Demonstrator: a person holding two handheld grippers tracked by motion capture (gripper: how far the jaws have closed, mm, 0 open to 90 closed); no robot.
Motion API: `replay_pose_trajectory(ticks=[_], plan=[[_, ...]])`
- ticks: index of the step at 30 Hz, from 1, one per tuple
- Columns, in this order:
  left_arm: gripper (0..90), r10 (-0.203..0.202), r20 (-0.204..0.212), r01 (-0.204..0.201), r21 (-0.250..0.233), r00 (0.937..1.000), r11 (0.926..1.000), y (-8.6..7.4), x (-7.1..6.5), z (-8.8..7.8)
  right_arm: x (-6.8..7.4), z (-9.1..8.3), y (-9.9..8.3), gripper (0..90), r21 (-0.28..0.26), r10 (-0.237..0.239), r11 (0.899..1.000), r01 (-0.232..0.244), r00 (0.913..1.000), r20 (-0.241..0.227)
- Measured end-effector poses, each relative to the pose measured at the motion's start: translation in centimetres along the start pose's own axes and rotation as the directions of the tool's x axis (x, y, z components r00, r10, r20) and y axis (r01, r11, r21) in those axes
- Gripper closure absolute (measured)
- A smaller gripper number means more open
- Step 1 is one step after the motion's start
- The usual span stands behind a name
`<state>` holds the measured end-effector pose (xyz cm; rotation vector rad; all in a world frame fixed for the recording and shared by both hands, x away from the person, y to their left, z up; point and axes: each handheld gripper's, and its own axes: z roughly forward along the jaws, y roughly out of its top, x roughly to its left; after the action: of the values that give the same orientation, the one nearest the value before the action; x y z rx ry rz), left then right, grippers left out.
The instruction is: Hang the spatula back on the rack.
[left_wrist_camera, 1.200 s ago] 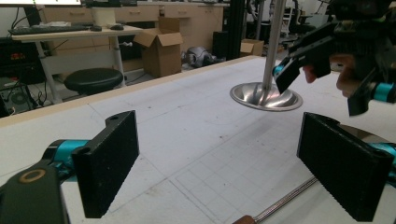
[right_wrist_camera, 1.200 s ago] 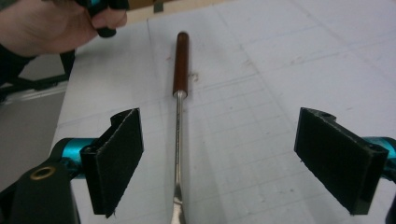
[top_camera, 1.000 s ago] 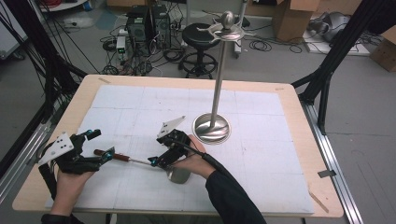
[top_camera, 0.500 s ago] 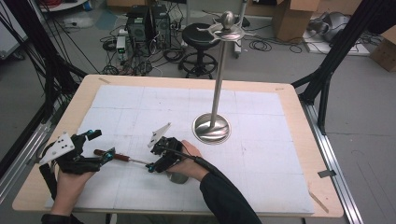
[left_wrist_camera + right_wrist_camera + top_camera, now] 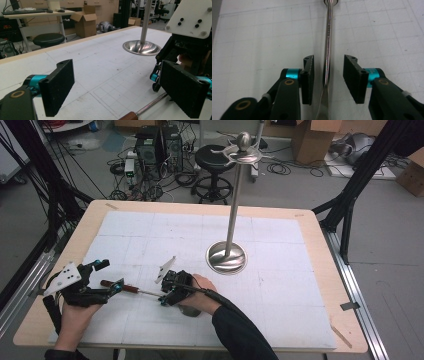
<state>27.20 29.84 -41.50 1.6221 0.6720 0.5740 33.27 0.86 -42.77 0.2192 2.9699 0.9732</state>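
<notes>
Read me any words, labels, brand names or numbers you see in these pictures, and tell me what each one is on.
No text can be read in any view.
The white mat carries only faint grid lines.
The grey plate on the left gripper has holes and screws, no lettering.
The cardboard boxes and computer towers show no legible markings; too small or blurred.

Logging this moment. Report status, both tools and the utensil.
Left tool open at the wooden handle. Right tool open, astride the metal shaft. Utensil flat on mat. Stand clear behind.
</notes>
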Motion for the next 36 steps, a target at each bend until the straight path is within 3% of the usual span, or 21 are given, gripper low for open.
replay_pose_trajectory(ticks=[6,11,24,36], plan=[[13.8,0.002,-0.003,-0.002,0.002,1.0000,1.0000,0.00,-0.02,0.04,0.03,0.22,0.04,68.0,-0.002,0.003,1.000,-0.003,0.9999,0.012],[13.8,0.001,0.000,-0.001,0.007,1.0000,1.0000,-0.03,-0.04,0.13,0.25,0.22,0.29,74.0,0.020,-0.024,1.000,0.024,0.9996,0.017],[14.4,0.003,0.005,-0.003,0.012,1.0000,0.9999,0.01,-0.13,0.16,0.68,0.28,0.40,83.7,0.035,0.013,0.999,-0.013,0.9999,0.010],[16.1,0.010,0.006,-0.010,-0.007,0.9999,0.9999,0.25,-0.32,-0.05,0.70,0.21,0.55,84.7,0.045,-0.006,0.999,0.006,0.9999,0.015]])
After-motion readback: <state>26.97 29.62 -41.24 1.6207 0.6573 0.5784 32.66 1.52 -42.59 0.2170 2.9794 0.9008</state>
